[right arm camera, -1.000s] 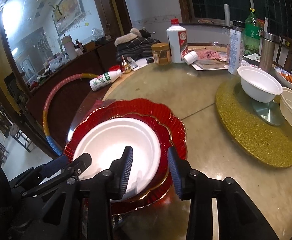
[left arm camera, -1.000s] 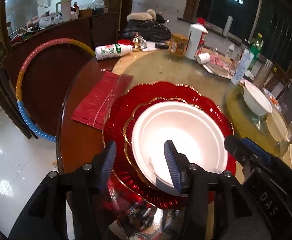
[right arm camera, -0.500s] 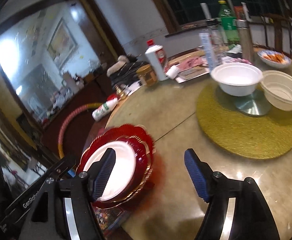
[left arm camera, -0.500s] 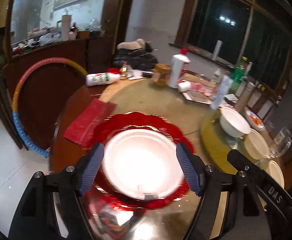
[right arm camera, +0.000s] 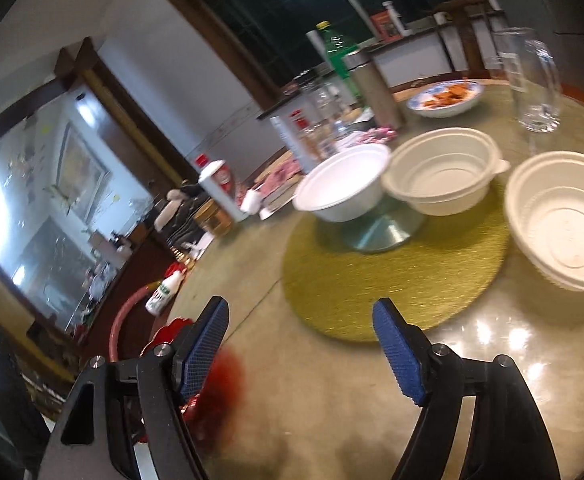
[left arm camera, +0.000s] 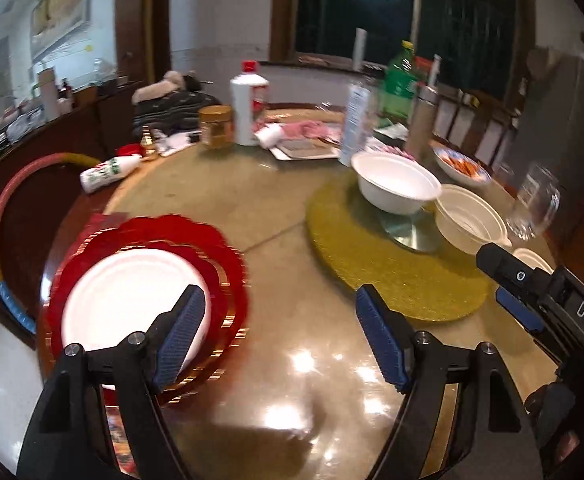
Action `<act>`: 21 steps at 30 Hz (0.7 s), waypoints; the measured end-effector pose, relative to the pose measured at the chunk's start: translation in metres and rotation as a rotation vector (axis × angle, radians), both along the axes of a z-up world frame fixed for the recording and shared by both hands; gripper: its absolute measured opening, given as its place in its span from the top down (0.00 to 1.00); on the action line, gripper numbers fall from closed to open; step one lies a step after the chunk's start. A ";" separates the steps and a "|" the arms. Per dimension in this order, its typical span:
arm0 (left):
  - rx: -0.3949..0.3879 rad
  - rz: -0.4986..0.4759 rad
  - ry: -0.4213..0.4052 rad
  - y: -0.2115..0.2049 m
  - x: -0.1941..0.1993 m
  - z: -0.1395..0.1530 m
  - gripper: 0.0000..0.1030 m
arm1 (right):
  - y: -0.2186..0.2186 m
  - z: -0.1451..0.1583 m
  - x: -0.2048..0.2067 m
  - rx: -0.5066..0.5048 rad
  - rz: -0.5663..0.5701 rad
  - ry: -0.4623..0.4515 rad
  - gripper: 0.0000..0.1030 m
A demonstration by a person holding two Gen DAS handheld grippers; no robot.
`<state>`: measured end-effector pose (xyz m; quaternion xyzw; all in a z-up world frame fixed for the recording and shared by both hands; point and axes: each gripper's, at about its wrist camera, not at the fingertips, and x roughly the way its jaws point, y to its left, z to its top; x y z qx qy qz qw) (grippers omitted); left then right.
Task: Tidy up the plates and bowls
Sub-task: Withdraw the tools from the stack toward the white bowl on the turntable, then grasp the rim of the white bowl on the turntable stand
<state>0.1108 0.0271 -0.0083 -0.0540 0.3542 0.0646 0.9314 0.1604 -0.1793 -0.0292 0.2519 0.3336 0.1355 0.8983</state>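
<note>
Here, the left gripper and the right gripper hang wide apart and empty over the table. A white plate rests on red plates; white bowls sit on a gold mat.

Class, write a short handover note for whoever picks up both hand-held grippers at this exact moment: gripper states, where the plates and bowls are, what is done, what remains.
Left hand-held gripper: open, empty.
Right hand-held gripper: open, empty.
White plate sits stacked on the red scalloped plates at the table's near left edge; that looks done.
White bowl and two cream bowls sit separately on or around the gold mat, not yet stacked.
Left: probably nest the three bowls.
</note>
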 end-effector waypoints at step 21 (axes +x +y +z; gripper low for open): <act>-0.100 0.047 0.138 -0.024 0.096 -0.036 0.24 | -0.038 -0.022 0.008 0.123 -0.072 0.014 0.25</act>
